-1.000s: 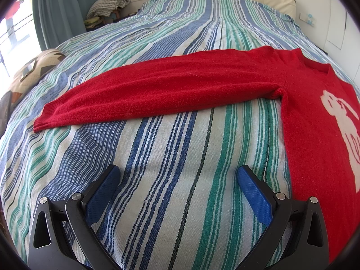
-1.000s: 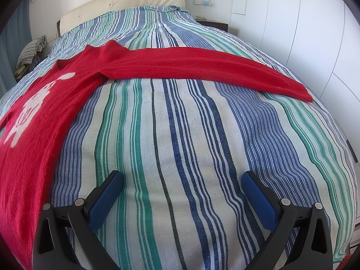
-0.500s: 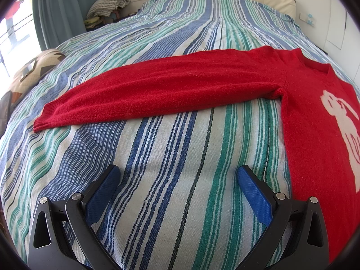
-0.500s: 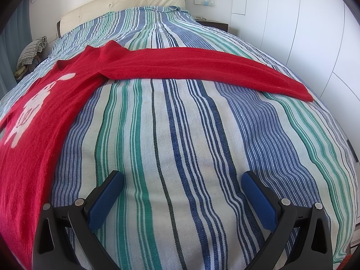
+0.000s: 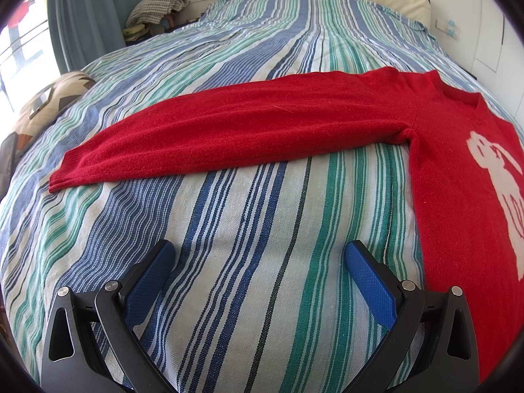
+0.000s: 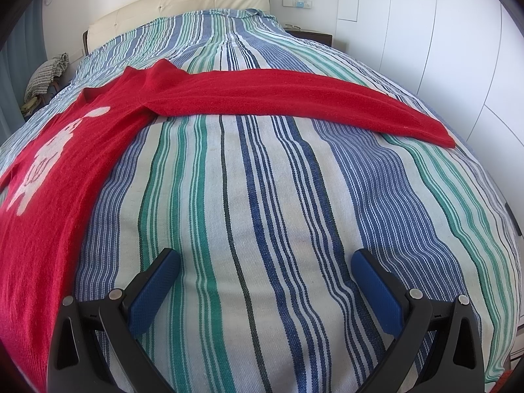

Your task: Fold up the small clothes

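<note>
Bright, sharp daylight; fisheye-warped, vignetted edges

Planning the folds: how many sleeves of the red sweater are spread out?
2. One sleeve stretches left across the striped bedspread in the left wrist view; the other sleeve stretches right.

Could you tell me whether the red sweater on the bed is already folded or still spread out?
Spread out. The red sweater lies flat on the striped bedspread, both sleeves stretched straight sideways, nothing doubled over.

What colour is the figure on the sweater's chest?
White figure on the red sweater; clearest in the left wrist view.
</note>
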The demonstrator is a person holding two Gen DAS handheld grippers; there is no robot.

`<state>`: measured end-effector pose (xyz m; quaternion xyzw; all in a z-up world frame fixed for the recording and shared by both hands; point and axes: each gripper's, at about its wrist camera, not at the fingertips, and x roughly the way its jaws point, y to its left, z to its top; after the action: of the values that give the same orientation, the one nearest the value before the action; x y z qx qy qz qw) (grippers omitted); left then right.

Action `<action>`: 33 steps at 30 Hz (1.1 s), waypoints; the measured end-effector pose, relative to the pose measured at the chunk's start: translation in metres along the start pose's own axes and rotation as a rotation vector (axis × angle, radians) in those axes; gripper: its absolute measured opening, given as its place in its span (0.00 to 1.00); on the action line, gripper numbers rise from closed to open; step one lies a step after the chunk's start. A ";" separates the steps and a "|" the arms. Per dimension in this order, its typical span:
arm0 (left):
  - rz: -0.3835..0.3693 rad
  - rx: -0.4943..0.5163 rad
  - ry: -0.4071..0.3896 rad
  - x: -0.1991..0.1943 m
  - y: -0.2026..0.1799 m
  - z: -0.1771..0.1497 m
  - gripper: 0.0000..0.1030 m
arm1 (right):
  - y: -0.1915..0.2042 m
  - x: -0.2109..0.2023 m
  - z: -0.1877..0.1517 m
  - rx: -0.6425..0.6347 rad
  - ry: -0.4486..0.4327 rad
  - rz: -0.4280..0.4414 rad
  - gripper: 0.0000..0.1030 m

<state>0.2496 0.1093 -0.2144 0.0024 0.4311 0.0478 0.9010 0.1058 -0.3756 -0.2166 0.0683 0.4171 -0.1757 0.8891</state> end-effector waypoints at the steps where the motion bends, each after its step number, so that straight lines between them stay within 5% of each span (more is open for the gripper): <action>1: 0.000 0.000 0.000 0.000 0.000 0.000 1.00 | 0.000 0.000 0.000 0.000 0.000 0.000 1.00; 33: 0.000 -0.001 0.000 0.000 0.000 0.000 1.00 | 0.002 -0.002 0.003 -0.001 -0.004 -0.002 1.00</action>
<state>0.2495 0.1095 -0.2147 0.0019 0.4312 0.0480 0.9010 0.1075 -0.3744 -0.2135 0.0669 0.4156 -0.1766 0.8897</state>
